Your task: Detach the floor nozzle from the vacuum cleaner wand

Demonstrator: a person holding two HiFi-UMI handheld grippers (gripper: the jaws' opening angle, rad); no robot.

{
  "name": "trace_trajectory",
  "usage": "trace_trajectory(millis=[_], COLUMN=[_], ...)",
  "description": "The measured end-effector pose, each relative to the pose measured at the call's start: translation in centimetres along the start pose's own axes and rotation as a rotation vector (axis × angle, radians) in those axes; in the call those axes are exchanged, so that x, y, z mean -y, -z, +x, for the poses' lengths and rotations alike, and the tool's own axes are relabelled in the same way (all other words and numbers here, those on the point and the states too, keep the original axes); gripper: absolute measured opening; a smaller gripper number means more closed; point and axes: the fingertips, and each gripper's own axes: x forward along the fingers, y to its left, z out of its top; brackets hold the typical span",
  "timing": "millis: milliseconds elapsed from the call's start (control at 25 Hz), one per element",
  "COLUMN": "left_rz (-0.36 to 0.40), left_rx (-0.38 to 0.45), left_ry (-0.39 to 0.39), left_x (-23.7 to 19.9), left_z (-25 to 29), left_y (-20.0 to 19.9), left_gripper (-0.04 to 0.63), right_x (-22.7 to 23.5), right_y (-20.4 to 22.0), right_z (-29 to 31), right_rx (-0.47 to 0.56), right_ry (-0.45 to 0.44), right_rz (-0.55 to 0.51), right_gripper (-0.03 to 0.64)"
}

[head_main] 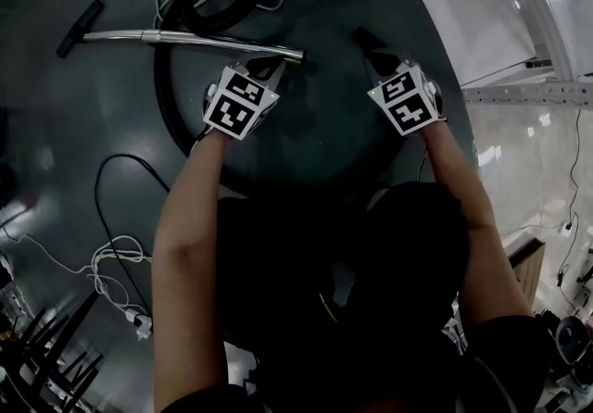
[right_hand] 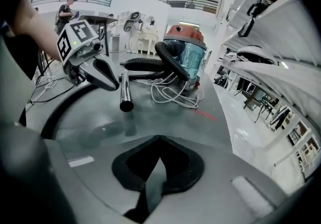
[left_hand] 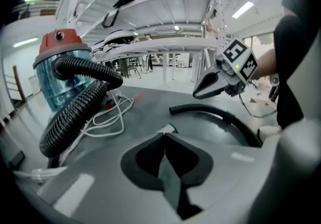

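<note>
The chrome wand [head_main: 195,38] lies on the dark floor, its open right end [head_main: 298,56] a bare tube mouth. A black piece [head_main: 79,28] sits at its left end; I cannot tell what it is. My left gripper [head_main: 281,63] hovers just beside that open end, jaws shut on nothing. My right gripper [head_main: 363,35] is further right, apart from the wand, also shut and empty. In the right gripper view the wand's mouth [right_hand: 125,103] points at me beyond my closed jaws [right_hand: 159,139], with the left gripper [right_hand: 113,86] beside it. The left gripper view shows its own closed jaws [left_hand: 163,135].
The blue canister with the red lid [right_hand: 184,49] stands behind, its ribbed black hose [left_hand: 75,110] looping over the floor [head_main: 167,96]. A white cord [left_hand: 108,117] lies coiled beside it. More cables [head_main: 111,263] trail at the left. White racks [head_main: 519,22] stand at the right.
</note>
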Motion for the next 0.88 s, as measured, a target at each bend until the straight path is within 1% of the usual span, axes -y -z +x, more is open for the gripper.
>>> trace_trajectory(millis=[80,200,360,400,480,560,680,760,880], left_rz=[-0.061,-0.136,-0.335,-0.376,-0.425,-0.432,-0.400,-0.386,-0.397], left_rx=[0.027,0.102,0.210,0.227,0.247,0.250,0.231,0.213,0.205], left_ry=[0.003,-0.049,-0.134,-0.153,-0.190,-0.206,-0.184,-0.173,-0.177], left_x=[0.3,-0.6,-2.2,-2.4,-2.7,-2.7,-2.1,-1.8,-2.0], left_z=[0.1,-0.4,-0.9,-1.1,-1.5,-1.6,-1.4,-1.2,-1.1], left_y=[-0.3,-1.7,-2.4,-2.3,-2.1,-1.9,-1.6,-1.3,-1.0], left_gripper=[0.011,0.011,0.011,0.011,0.011,0.011,0.011,0.011,0.011], right_x=[-0.1,-0.1,-0.4,-0.4,-0.2,0.0,0.0,-0.1,-0.1], right_y=[-0.3,-1.4,-3.3,-3.7,-4.3,-4.6,-4.8,-4.8,-4.7], right_z=[-0.1,-0.1,-0.5,-0.7,-1.1,-1.4,-1.9,-2.0,-2.1], right_rx=[0.007,0.038,0.095,0.112,0.143,0.168,0.198,0.212,0.214], right_ry=[0.007,0.027,0.049,0.056,0.077,0.103,0.135,0.140,0.144], right_rz=[0.061,0.132,0.210,0.229,0.267,0.285,0.284,0.299,0.309], right_gripper=[-0.002,-0.002,-0.002,-0.002,-0.002,-0.002,-0.002,-0.003,-0.003])
